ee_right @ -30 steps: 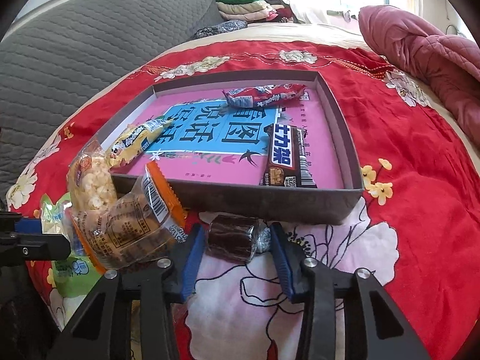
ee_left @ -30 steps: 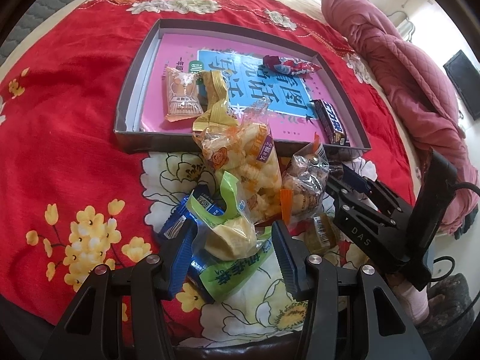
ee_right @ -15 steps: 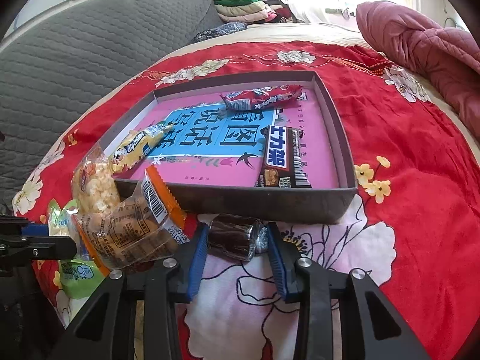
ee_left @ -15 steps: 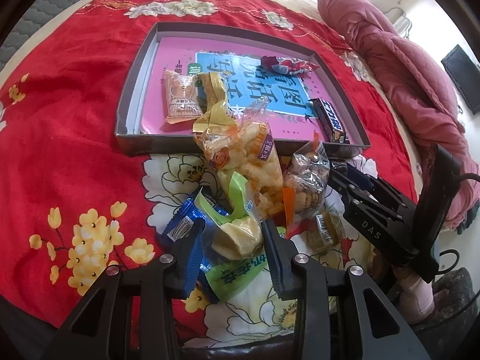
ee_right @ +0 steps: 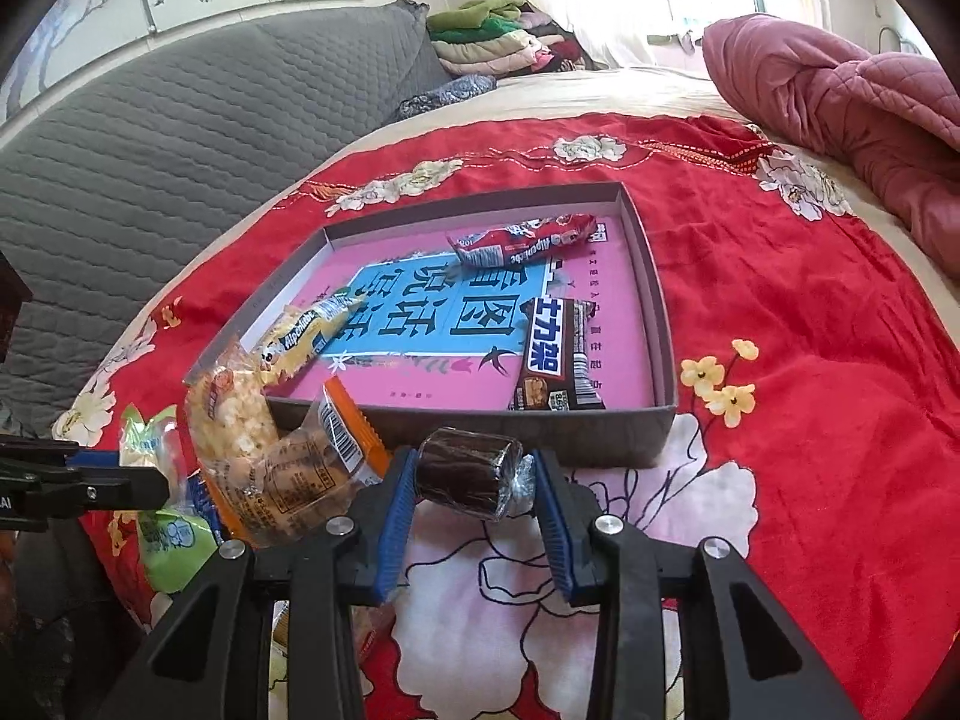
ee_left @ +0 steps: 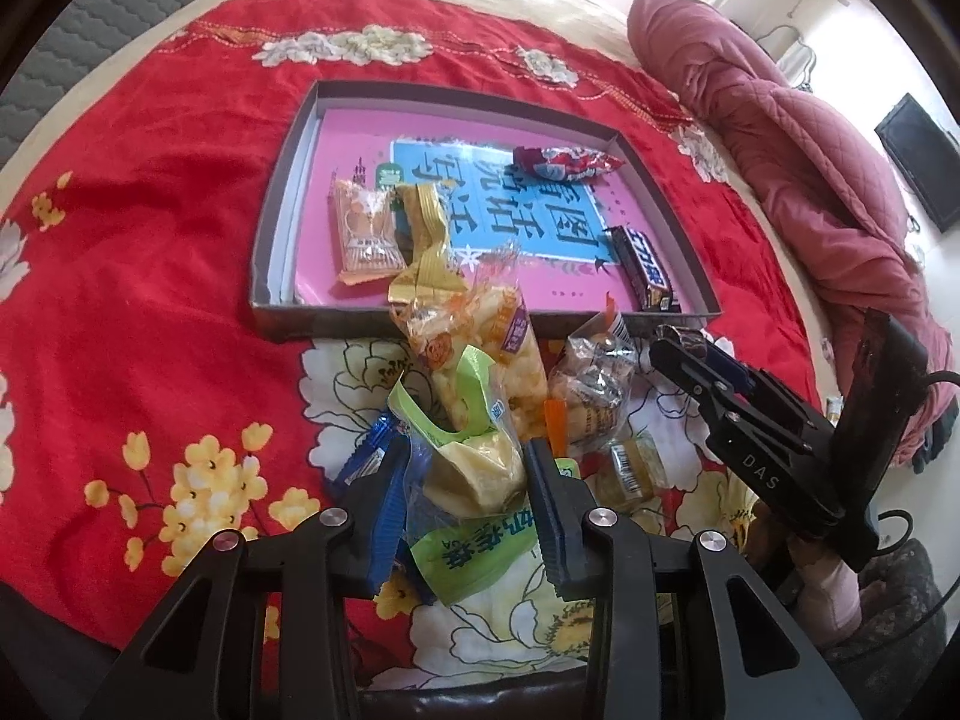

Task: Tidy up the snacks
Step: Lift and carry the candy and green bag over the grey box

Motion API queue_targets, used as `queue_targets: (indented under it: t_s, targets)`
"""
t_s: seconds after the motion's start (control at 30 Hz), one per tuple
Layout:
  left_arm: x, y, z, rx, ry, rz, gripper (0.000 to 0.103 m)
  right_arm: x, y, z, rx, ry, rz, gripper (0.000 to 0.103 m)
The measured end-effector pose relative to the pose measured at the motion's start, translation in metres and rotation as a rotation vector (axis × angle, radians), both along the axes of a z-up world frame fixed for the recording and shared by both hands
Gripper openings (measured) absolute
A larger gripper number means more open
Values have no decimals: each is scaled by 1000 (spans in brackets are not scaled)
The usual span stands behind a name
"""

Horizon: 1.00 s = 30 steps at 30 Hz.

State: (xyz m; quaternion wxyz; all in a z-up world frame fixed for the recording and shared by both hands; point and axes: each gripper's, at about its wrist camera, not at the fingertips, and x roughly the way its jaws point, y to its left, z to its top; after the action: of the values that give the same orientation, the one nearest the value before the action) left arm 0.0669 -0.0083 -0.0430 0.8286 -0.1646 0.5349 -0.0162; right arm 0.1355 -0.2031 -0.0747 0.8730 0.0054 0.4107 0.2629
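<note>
A shallow grey box (ee_left: 318,321) (ee_right: 657,420) with a pink and blue book inside holds a red packet (ee_left: 564,162), a brown chocolate bar (ee_right: 555,360), an orange biscuit pack (ee_left: 363,231) and a yellow packet (ee_left: 423,240). In front of it lies a pile of snack bags. My left gripper (ee_left: 468,468) is shut on a green bag with a pale yellow cake (ee_left: 477,462). My right gripper (ee_right: 471,471) is shut on a dark foil-wrapped roll (ee_right: 465,471), lifted just before the box's front wall.
A popcorn bag (ee_left: 480,348) leans on the box's front wall, with a clear biscuit bag (ee_left: 591,390) and a blue packet (ee_left: 366,456) beside it. A pink quilt (ee_left: 810,180) lies at the right. A grey headboard (ee_right: 180,120) stands behind the red floral bedspread.
Both grippers have closed in on their snacks: the left on the green cake bag, the right on the dark roll. Both have risen slightly, so the views look from a little higher.
</note>
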Motion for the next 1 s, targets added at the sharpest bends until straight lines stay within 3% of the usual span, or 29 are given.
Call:
queue_targets:
  t_s: [1.0]
  targets:
    - [5, 4, 43, 36, -113, 17, 39, 5, -13, 16, 74, -42, -36, 38]
